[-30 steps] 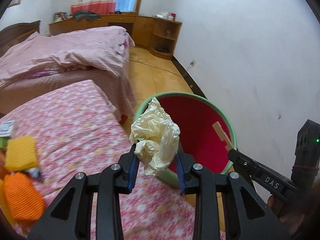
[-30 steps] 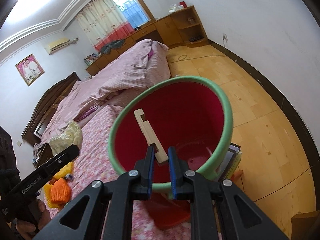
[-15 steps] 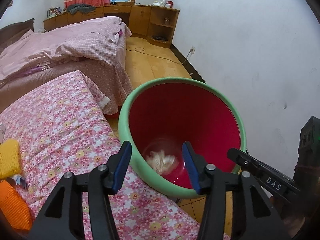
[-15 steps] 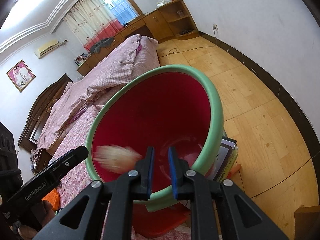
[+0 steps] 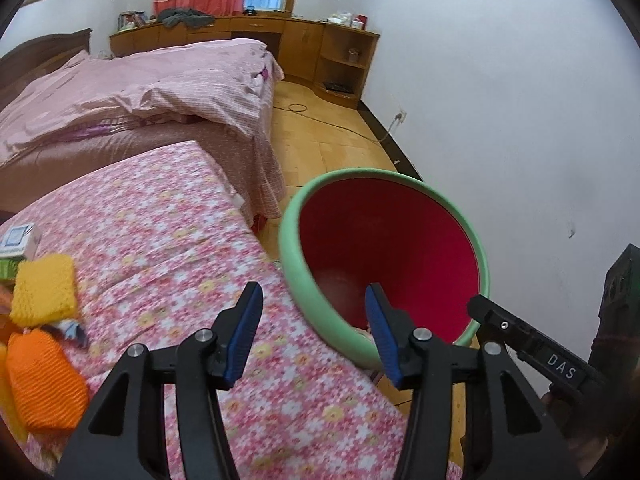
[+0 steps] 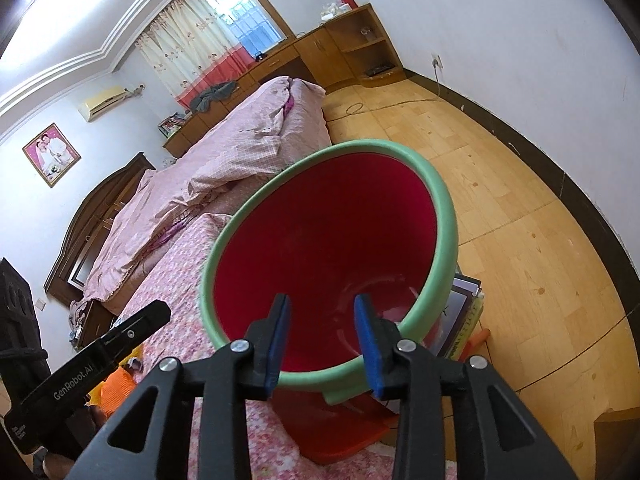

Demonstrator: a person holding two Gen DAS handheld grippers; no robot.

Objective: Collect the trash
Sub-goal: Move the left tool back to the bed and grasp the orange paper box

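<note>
Red bin (image 5: 384,240) is sitting off the bed's right edge; your left gripper (image 5: 312,330) is hanging spread, empty. Orange and yellow pieces (image 5: 42,336) are waiting at the bed's left edge.
Right-wrist view: your right gripper (image 6: 322,340) is gaping empty over the bin's rim.

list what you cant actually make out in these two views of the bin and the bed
- Bin floor: in the left wrist view the near rim and the left hand-held gripper cover it; in the right wrist view the right hand-held gripper covers the lowest part, so its contents cannot be confirmed.
- Orange mesh item: blurred and cut off by the left wrist view's edge.
- Box: print too small to read.
- Books under the bin: mostly hidden by it.
</note>
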